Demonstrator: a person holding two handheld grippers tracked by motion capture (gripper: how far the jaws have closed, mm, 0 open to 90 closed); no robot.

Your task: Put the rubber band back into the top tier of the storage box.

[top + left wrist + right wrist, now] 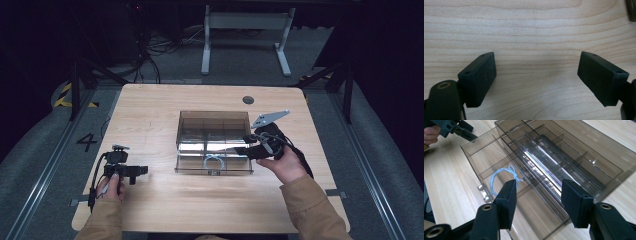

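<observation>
One smoke-tinted plastic box (pixel 214 142) is seen on the wooden table (pixel 150 107) in the high view, its drawer (pixel 477 155) pulled out toward the person. One pale blue loop of string (pixel 502 175), lying in that drawer, is made plain by the right gripper view. Two grippers are counted: the right gripper (pixel 537 195) is held wide open and empty at the box's right side, and the left gripper (pixel 536 75) is held wide open over bare wood, nothing between its pads. A painted "4" (pixel 87 141) is read on the floor.
</observation>
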